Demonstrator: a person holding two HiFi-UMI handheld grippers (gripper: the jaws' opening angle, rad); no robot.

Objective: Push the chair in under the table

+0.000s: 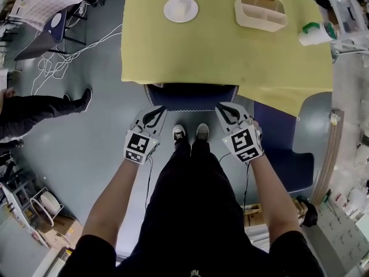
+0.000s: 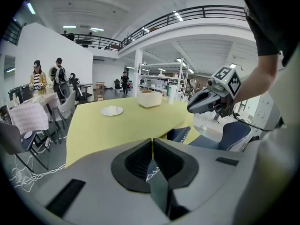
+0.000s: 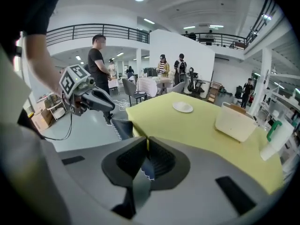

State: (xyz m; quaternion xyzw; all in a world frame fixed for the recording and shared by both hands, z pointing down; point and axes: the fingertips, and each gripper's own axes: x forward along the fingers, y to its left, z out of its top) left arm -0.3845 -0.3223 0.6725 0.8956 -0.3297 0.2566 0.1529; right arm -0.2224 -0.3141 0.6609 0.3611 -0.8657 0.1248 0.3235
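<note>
The dark blue chair (image 1: 190, 97) stands tucked under the table with the yellow cloth (image 1: 219, 56); only its back with white stitching shows at the table's near edge. My left gripper (image 1: 157, 112) hangs just off the back's left corner and my right gripper (image 1: 223, 109) off its right corner. Both are shut with nothing between the jaws. In the left gripper view the shut jaws (image 2: 153, 146) point over the chair (image 2: 180, 134) toward the table (image 2: 117, 130). The right gripper view shows its shut jaws (image 3: 147, 146) above the chair (image 3: 121, 128).
On the table stand a white plate (image 1: 180, 9), a white basket (image 1: 260, 10) and a green-capped bottle (image 1: 316, 33). A second blue chair (image 1: 288, 149) sits at the right. A bystander's legs (image 1: 40, 111) and loose cables (image 1: 57, 62) are at the left.
</note>
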